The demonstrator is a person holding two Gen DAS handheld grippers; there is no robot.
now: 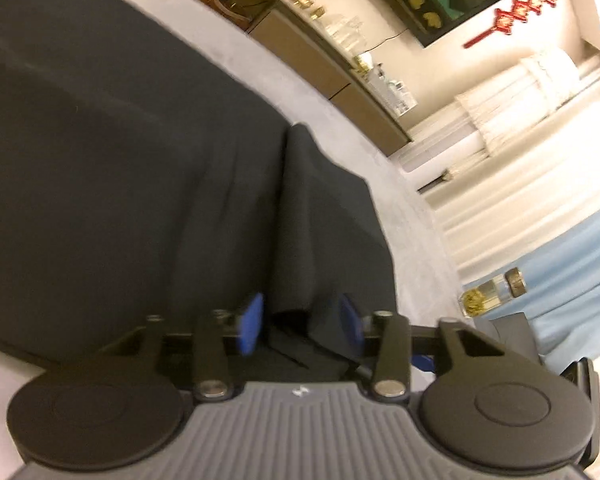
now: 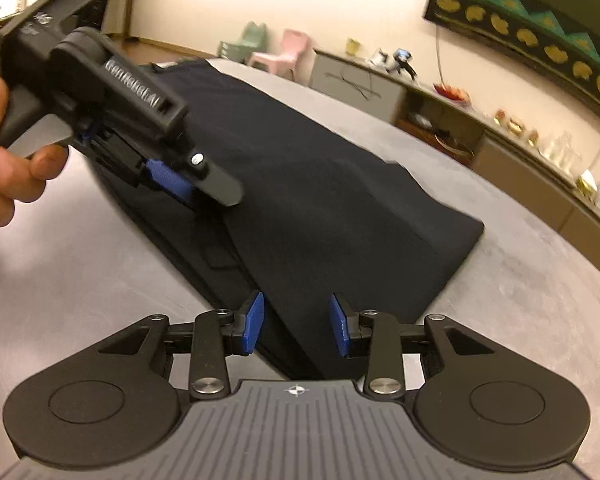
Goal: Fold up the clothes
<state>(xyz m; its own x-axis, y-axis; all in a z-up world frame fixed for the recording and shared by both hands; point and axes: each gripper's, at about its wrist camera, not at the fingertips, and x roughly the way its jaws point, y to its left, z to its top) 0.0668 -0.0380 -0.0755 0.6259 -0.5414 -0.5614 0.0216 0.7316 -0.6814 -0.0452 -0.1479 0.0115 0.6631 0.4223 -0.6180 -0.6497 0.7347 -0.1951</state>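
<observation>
On the grey table (image 2: 100, 248) lies the dark garment (image 2: 320, 200), half folded, its near edge between the parted, ungripping pads of both the left gripper (image 1: 300, 320) and right gripper (image 2: 296, 320), probably for another fold.

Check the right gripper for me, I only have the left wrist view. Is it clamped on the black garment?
Observer: No. The right gripper has its jaws apart; the black garment has its near edge between the pads, unpressed.
Operator: Garment state on that side?
Observer: Folded over itself lengthwise, lying on the grey table.
Operator: Anything behind it?
Observer: A small pink chair and a green chair by the far wall.
</observation>
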